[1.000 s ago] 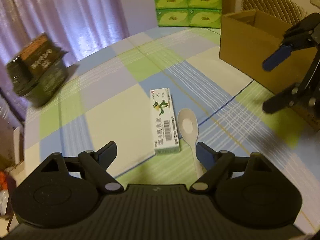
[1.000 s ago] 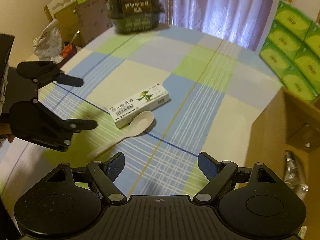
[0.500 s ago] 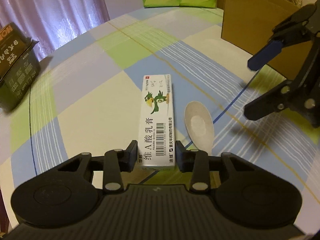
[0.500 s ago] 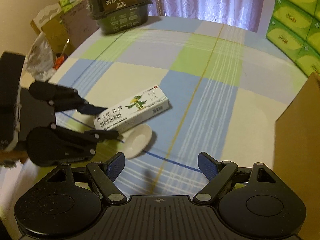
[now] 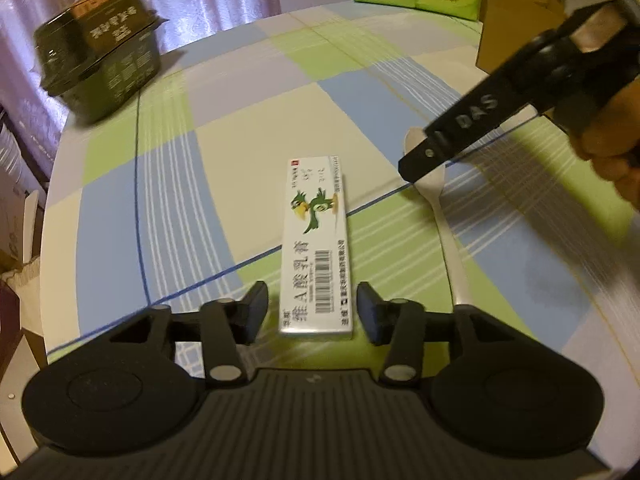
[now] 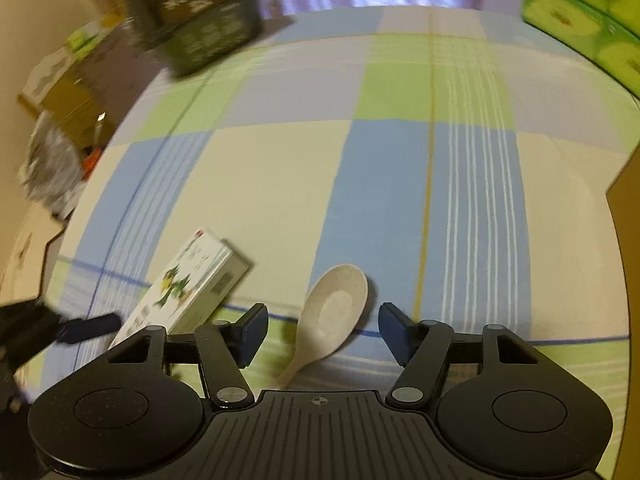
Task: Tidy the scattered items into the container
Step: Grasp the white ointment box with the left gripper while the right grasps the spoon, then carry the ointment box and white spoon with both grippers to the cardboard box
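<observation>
- The left gripper (image 5: 312, 312) is spread open; the near end of the long white medicine box with a green bird print (image 5: 316, 248) is framed between its jaws, a small gap seen on each side.
- The right gripper (image 6: 320, 330) is likewise spread wide, the pale speckled plastic spoon (image 6: 334, 312) lying between its jaws, untouched, on the checked blue, green and cream tablecloth (image 6: 400, 160).
- The brown cardboard container (image 5: 516, 28) is seen at the far right.

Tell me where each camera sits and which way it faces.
Left wrist: on the left claw, looking along the white medicine carton between its open fingers; the person's hand shows.
Right wrist: on the right claw, looking over the white plastic spoon.
Shared: carton, spoon, checked tablecloth, dark green box.
</observation>
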The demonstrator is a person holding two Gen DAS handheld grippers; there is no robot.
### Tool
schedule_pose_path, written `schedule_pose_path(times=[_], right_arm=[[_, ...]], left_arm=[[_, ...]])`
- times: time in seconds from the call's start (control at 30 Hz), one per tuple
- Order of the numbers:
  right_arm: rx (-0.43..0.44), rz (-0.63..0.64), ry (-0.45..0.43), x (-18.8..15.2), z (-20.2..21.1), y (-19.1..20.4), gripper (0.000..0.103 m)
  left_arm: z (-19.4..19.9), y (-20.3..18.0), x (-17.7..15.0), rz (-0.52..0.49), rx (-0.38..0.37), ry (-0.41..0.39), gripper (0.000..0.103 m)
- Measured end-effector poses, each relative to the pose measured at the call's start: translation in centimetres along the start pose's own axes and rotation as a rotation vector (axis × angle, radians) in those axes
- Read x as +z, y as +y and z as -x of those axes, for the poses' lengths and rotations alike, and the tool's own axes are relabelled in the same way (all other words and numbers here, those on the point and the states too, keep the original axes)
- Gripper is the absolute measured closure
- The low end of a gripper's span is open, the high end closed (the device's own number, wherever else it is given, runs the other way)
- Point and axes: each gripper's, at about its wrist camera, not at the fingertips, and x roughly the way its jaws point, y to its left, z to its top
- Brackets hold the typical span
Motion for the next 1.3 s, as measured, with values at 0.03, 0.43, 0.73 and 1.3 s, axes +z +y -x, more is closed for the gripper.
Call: schedule_pose_path(times=[0.03,0.43,0.73,1.3], right_arm=[[-0.013,-0.004,0.0,0.0,-0.3,0.1,0.035],[-0.113,0.227,-0.01,-2.0,-0.1,2.3,0.092],[-0.05,0.275,0.019,-5.9,3.2,0.2,0.092],[-0.029,0.275,0.004,-8.3,8.2,-1.6,0.092]], left_arm=[[0.1,0.2,-0.1,0.009,0.001,-0.004,0.059],[-0.3,1.1,0.3,0.048,0.004,-0.034,0.056],[-1.9,0.1,1.5,-0.005,0.014,-0.005,0.056],[2.3,-3.4,0.8,-0.003,0.013,0.037,0.07]])
